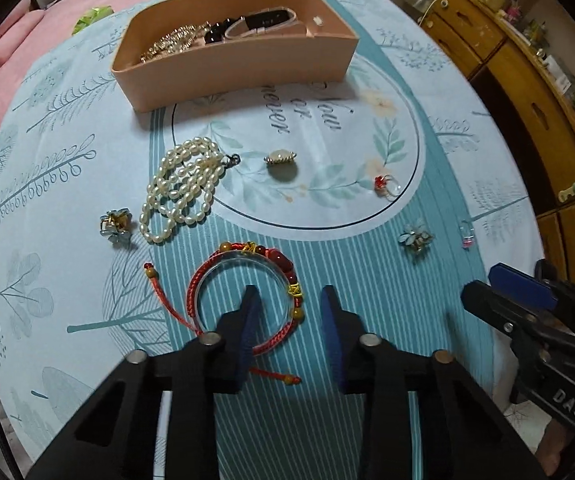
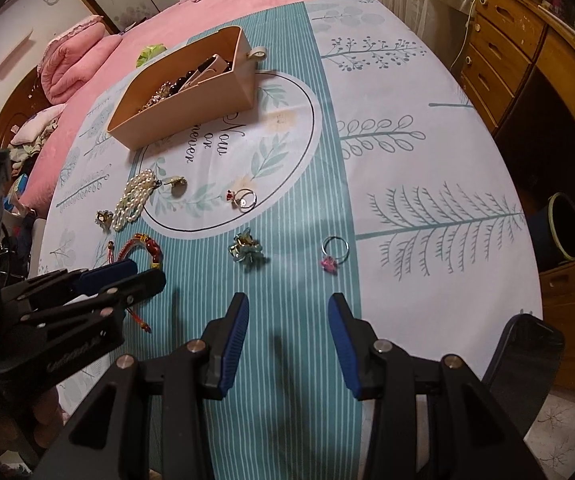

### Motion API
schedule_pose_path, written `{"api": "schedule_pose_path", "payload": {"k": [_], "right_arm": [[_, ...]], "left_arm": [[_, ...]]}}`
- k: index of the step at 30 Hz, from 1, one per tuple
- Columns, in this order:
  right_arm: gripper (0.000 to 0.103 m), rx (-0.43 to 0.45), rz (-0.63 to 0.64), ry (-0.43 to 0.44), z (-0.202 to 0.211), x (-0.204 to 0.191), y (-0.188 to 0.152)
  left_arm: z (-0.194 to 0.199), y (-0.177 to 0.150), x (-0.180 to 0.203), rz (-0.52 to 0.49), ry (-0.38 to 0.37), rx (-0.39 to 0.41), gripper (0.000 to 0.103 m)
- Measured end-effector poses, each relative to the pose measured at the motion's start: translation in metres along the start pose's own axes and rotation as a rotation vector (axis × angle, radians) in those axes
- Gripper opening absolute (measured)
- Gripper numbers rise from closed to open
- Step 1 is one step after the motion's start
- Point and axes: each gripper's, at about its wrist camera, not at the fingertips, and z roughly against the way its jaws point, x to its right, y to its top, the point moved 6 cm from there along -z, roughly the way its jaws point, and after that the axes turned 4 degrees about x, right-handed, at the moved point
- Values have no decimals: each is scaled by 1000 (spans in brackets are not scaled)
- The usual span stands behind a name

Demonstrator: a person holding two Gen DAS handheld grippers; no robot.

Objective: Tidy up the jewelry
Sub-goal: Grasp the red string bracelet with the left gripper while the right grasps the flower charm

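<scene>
Jewelry box (image 1: 223,76) beside "Now or never"; left gripper (image 1: 289,300) fingers straddle bracelet (image 1: 247,280), right gripper (image 2: 287,308) spread.

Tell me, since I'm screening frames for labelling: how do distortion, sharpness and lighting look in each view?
Left wrist view: strong fisheye bends the tablecloth edges; the pearl necklace and red bracelet stay sharp under dim warm light. Right wrist view: same bowing, dark vignette corners, soft shadows under the right gripper; the pink ring is small but legible.

Right gripper (image 2: 287,312) jaws apart over striped cloth (image 2: 287,208); pink-stone ring (image 2: 333,254) just ahead.
</scene>
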Motion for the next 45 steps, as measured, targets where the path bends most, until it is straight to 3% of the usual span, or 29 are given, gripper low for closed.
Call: {"api": "schedule_pose_path", "payload": {"k": [9, 10, 12, 21, 30, 38, 39, 40, 45], "right_arm": [[42, -3, -5, 2, -3, 5, 0], [42, -3, -4, 3, -4, 5, 1], [42, -6, -2, 3, -6, 4, 2], [42, -4, 27, 37, -11, -12, 8], [42, -1, 98, 49, -26, -29, 22], [41, 13, 199, 14, -36, -42, 23], [36, 17, 214, 4, -37, -43, 23], [23, 18, 224, -2, -38, -44, 23], [23, 15, 237, -4, -38, -45, 22]], "left_arm": [[-17, 20, 13, 11, 107, -18, 24], [-18, 21, 14, 9, 109, -15, 15], [-20, 22, 21, 3, 95, -14, 8], [-5, 16, 10, 35, 53, 35, 7], [25, 12, -24, 157, -4, 80, 7], [39, -5, -48, 188, 2, 101, 7], [40, -6, -49, 190, 2, 102, 7], [41, -7, -50, 191, 4, 104, 7], [46, -7, -56, 204, 3, 117, 7]]}}
